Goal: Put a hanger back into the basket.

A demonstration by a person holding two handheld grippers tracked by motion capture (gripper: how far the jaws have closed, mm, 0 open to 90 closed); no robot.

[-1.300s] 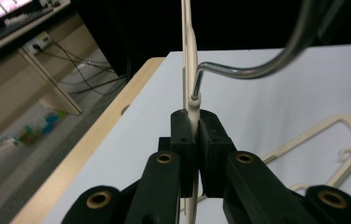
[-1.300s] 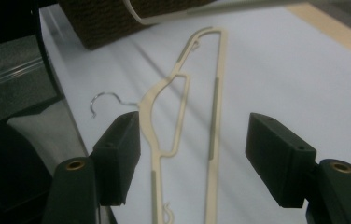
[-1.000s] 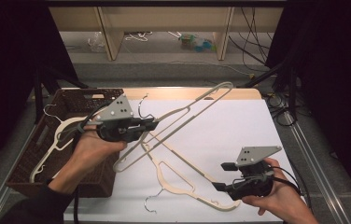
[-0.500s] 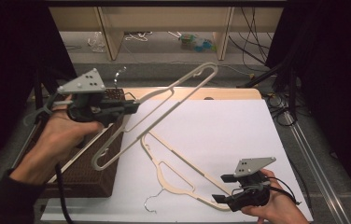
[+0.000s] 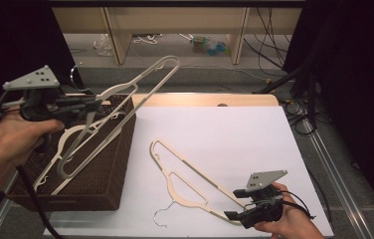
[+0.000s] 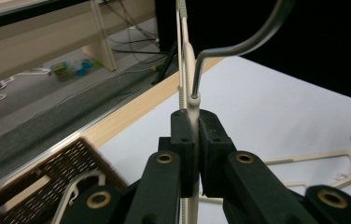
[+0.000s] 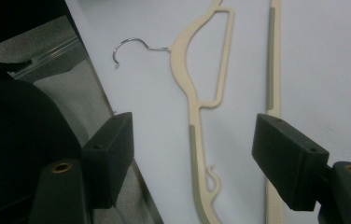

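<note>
My left gripper (image 5: 94, 105) (image 6: 195, 126) is shut on the neck of a cream plastic hanger (image 5: 140, 84) (image 6: 188, 51), just under its metal hook (image 6: 239, 44). That hanger hangs tilted in the air over a brown wicker basket (image 5: 100, 164) at the table's left. A second cream hanger (image 5: 185, 174) (image 7: 197, 93) lies flat on the white tabletop (image 5: 234, 134). At its near end my right gripper (image 5: 232, 215) (image 7: 197, 140) is open low over it. Its jaws have just been opening, and one hanger arm lies untouched between them.
Another cream hanger (image 5: 68, 137) (image 6: 78, 186) lies inside the basket. The table's wooden far edge (image 5: 210, 99) borders grey floor with cables and a wooden shelf frame (image 5: 118, 35). Black curtains close off both sides.
My left hand has swung left and up, carrying its hanger from over the table to above the basket. My right hand has sunk a little toward the lying hanger.
</note>
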